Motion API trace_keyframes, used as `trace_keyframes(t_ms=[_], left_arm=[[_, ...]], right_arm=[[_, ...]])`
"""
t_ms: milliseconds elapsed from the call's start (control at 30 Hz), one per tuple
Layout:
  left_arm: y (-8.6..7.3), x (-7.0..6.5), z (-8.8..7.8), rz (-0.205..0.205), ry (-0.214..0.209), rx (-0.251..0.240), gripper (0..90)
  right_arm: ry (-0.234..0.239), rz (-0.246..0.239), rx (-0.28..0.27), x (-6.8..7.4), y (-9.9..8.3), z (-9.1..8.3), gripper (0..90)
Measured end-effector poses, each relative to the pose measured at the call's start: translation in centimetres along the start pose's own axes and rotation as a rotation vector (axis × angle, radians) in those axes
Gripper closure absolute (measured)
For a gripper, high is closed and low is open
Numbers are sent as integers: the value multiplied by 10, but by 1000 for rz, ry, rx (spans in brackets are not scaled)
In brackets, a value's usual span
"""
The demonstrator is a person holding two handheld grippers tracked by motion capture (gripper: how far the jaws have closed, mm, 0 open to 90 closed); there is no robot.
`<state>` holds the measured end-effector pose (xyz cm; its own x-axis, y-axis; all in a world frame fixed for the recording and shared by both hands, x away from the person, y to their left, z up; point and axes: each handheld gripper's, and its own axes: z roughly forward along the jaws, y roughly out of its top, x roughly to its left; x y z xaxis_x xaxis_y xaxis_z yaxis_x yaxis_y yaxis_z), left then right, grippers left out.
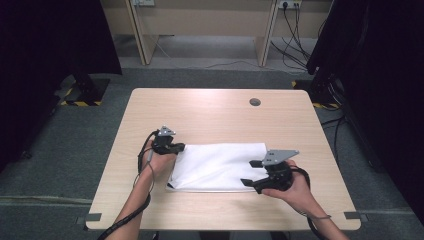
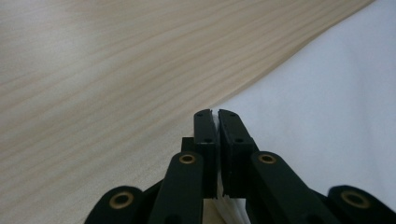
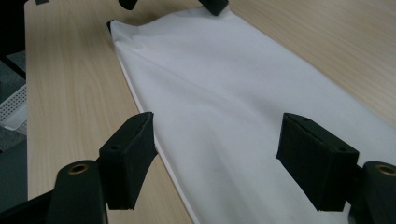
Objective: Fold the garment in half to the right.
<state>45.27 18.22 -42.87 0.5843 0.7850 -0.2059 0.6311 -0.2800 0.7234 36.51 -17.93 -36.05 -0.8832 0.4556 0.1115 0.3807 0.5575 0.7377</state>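
Because the left gripper (image 1: pixel 176 147) is clamped tight on the far left corner of the white cloth (image 1: pixel 220 167), with a thin sliver of fabric showing between its closed jaws in the left gripper view, that end of the cloth looks pinned for whatever fold or pull is in hand. The right gripper (image 1: pixel 250 172) hovers over the cloth's right end with its jaws spread wide; in the right gripper view the two black pads stand apart, one over the bare table (image 1: pixel 210 110) beside the cloth's near edge, the other over the fabric, and nothing is pressed between them. I judge it is lining up to take the opposite end so both hands can work the cloth together.

The cloth lies flat, folded into a long rectangle, in the near half of the table, nearer its front edge than its back edge. Its long axis runs side to side, roughly parallel with the table's front edge, with the left end skewed a little.
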Motion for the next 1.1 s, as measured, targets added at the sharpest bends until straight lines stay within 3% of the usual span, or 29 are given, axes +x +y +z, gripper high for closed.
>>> trace_keyframes(t_ms=[233, 567, 1100], left_arm=[[5, -2, -9, -18, -16, -26, 862], [9, -4, -15, -12, -26, -31, 862], [14, -6, -19, 4, -27, -28, 863]], right_arm=[[52, -52, 6, 20, 26, 31, 278], [100, -81, 33, 36, 41, 69, 279], [117, -95, 37, 44, 54, 87, 283]])
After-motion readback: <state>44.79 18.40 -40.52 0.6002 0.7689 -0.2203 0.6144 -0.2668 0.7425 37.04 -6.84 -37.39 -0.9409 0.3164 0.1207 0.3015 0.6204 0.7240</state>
